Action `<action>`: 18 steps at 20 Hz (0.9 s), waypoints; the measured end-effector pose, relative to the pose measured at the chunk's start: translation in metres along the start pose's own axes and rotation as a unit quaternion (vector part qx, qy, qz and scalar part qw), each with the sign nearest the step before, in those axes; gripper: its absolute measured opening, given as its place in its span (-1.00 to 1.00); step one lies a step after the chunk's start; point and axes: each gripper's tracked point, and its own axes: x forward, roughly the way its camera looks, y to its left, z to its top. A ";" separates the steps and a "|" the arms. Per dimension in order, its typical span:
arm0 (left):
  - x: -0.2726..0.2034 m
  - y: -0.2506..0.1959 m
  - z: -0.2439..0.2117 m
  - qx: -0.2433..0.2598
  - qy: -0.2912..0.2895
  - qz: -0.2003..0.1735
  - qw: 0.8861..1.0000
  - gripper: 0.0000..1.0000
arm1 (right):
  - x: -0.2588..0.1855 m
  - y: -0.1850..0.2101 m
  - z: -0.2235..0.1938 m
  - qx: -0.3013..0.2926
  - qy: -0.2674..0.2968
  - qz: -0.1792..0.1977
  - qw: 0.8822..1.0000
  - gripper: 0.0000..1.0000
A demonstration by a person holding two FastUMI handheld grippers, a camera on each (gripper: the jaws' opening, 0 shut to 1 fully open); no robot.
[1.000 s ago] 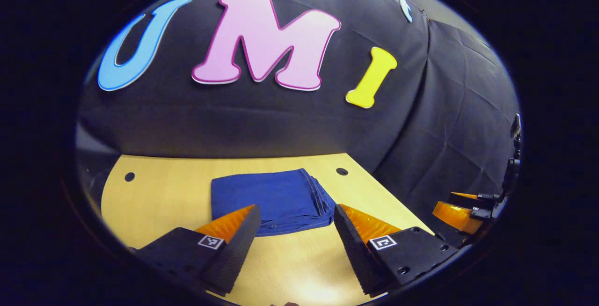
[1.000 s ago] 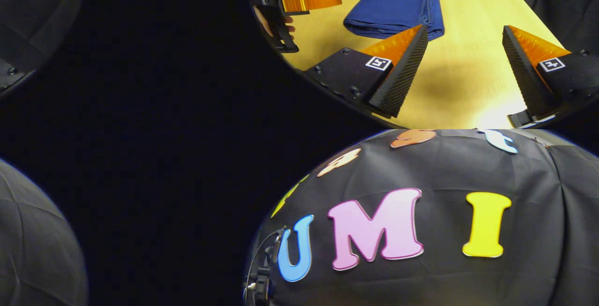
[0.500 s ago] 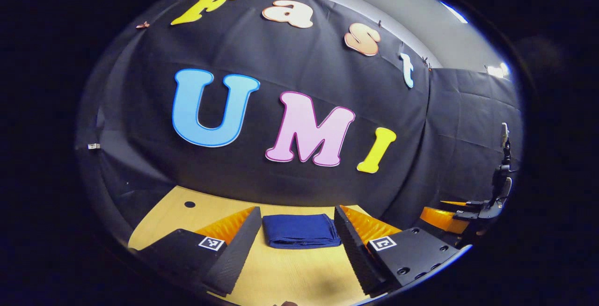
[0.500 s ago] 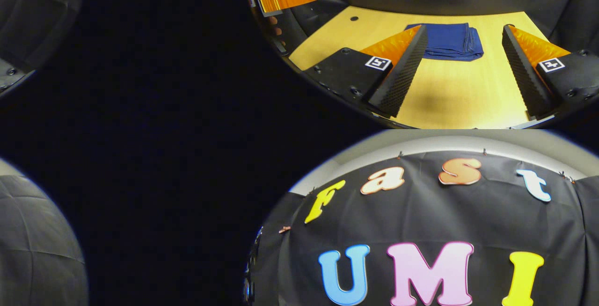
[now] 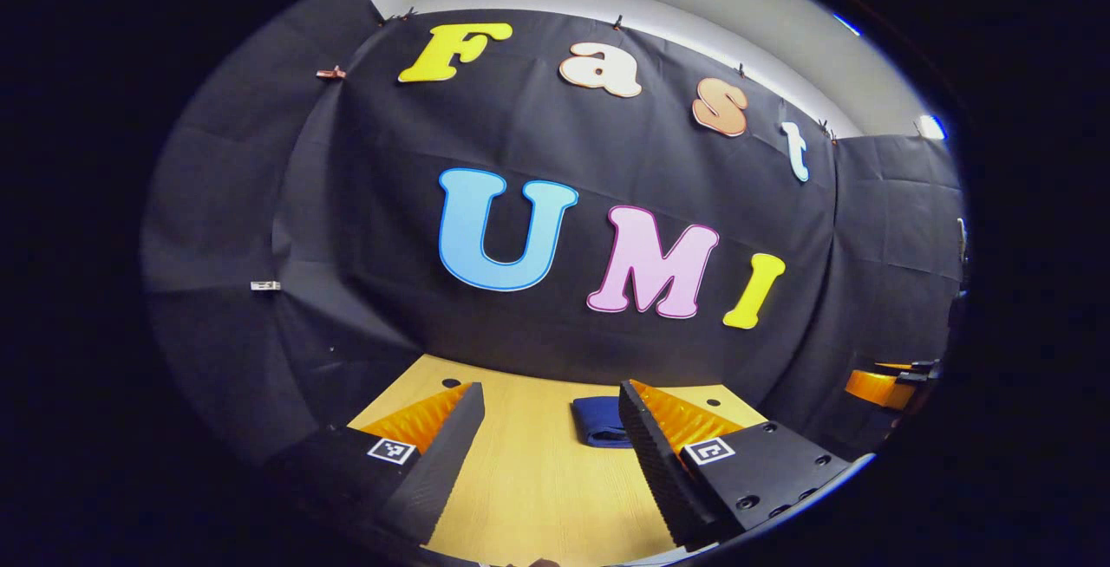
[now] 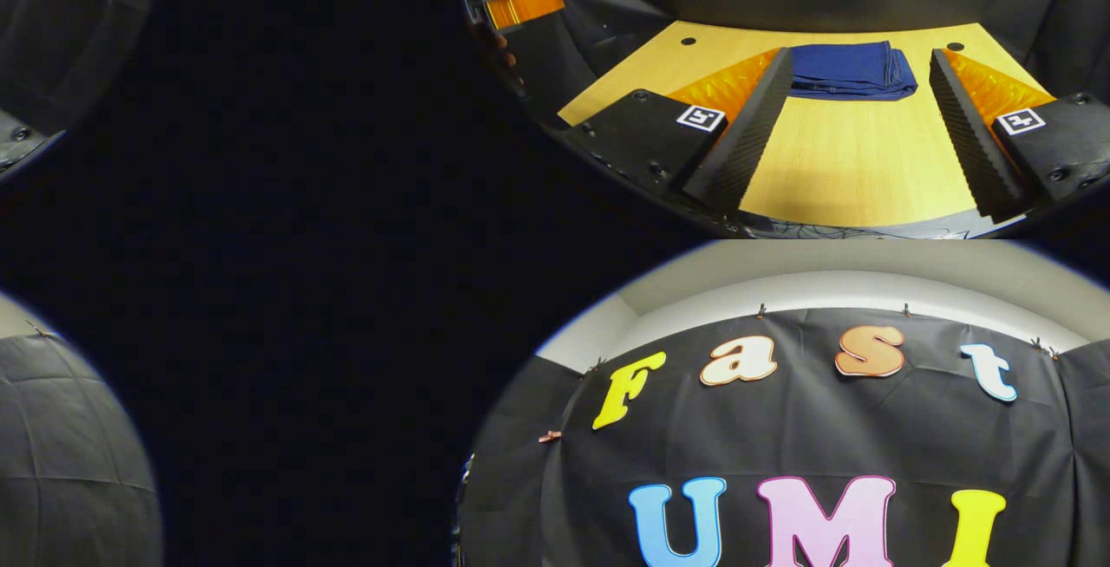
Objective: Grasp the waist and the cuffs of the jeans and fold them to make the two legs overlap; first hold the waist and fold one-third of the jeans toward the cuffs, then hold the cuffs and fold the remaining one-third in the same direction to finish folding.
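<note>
Partly hidden behind one finger of the left tool (image 5: 546,415), the folded jeans (image 5: 600,421) lie at the far end of the desk (image 5: 529,489). Left tool released, holding nothing. Right gripper view shows the jeans (image 6: 852,70) whole, between the spread fingers of the right tool (image 6: 858,81), also released. Finger markers are unreadable.

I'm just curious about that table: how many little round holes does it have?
2 show. On the wooden table, one dark hole sits near the far left corner and the other near the far right, either side of the folded jeans. More could be hidden.
</note>
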 end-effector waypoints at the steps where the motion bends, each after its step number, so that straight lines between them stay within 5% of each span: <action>1: -0.007 -0.003 -0.010 0.006 0.006 0.001 1.000 0.93 | -0.001 0.000 -0.006 0.003 0.008 0.006 1.000 0.94; 7: -0.014 -0.041 -0.026 0.008 0.026 0.014 1.000 0.93 | 0.001 -0.009 -0.026 -0.023 0.040 0.062 0.997 0.94; 18: -0.005 -0.059 -0.025 0.004 0.022 0.041 0.999 0.93 | 0.023 -0.029 -0.003 -0.013 0.011 0.085 0.996 0.94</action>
